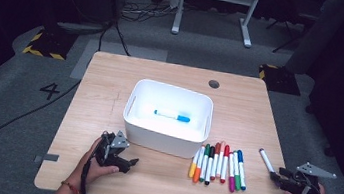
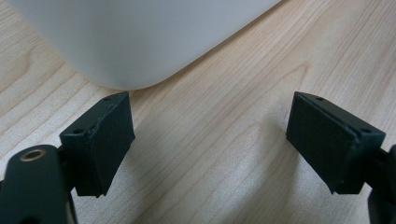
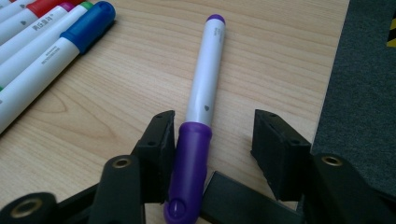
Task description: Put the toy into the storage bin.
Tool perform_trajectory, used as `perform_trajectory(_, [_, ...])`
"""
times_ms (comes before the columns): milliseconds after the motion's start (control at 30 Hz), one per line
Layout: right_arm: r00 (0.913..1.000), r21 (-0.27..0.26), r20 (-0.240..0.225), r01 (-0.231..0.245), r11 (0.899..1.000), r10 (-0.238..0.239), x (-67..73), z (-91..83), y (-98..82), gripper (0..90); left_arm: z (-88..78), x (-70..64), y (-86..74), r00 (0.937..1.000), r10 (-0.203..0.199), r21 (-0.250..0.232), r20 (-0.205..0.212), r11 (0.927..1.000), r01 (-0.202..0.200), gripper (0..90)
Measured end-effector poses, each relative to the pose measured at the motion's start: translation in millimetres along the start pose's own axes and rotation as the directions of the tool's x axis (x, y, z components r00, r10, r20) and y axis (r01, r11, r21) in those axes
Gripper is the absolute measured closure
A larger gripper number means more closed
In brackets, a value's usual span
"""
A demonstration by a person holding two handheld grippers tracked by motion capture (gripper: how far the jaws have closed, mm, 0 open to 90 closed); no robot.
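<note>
Right gripper (image 3: 212,140) sits at about four o'clock on the pale wooden table (image 1: 112,76), its black jaws spread around the purple cap end of a white-barrelled marker with a purple cap (image 3: 200,112). One pad lies against the cap's side while the other stands clear, so nothing is pinched yet. That purple marker lies alone near the table's right edge, apart from the others, its tail pointing toward eleven o'clock in the high view.

Left gripper (image 2: 210,140) rests at about seven o'clock, jaws wide apart over bare wood, empty, just beside the near corner of the white rounded plastic bin (image 1: 134,97).

By size: the table first, then the bin at its centre, which holds one white marker with a blue cap (image 1: 172,116). At five o'clock lies a row of capped colour markers (image 1: 219,166), side by side and touching: yellow, orange, green, red, peach, purple-pink, green, blue.

The purple marker looks light, stiff and smooth-skinned, and being round it would likely roll or squirt sideways under a slanted squeeze. The best hold seems to be across the cap or just above it on the barrel, with the pads square to the long axis. A grip at the cap end leaves the long barrel free to droop, so a firm, centred pinch is probably wiser before lifting toward the bin.
</note>
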State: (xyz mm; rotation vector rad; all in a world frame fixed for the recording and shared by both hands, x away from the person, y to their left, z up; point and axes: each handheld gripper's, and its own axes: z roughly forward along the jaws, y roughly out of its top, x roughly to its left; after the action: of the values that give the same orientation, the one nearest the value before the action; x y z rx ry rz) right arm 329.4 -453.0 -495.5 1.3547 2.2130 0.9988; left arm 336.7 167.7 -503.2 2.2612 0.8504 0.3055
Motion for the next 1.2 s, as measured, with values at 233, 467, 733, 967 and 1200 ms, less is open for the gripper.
perform_trajectory(233, [0.9973,-0.008,0.013,0.073,0.997,-0.073,11.2,1.1,-0.8,73.4,0.0,0.0,0.0,1.0000,0.000,0.000,0.000,1.0000,0.000,15.1])
perform_trajectory(467, [0.9980,-0.016,-0.005,0.063,0.998,-0.063,11.8,5.4,2.9,73.7,0.0,0.1,0.0,1.0000,0.000,0.000,0.000,1.0000,0.000,15.1])
perform_trajectory(733, [0.9963,-0.097,-0.046,0.068,0.993,-0.072,13.1,-1.9,25.5,73.7,0.0,0.1,0.0,1.0000,0.000,0.000,0.000,1.0000,0.000,15.1])
perform_trajectory(967, [0.9897,-0.176,-0.083,0.100,0.979,-0.117,23.8,-11.6,56.5,73.7,0.0,0.1,0.0,1.0000,0.000,0.000,0.001,1.0000,0.000,15.1])
perform_trajectory(1200, [0.9735,-0.245,-0.129,0.153,0.957,-0.189,41.9,-16.7,89.3,73.7,0.0,0.1,0.0,1.0000,0.000,0.000,0.001,1.0000,0.000,15.1])
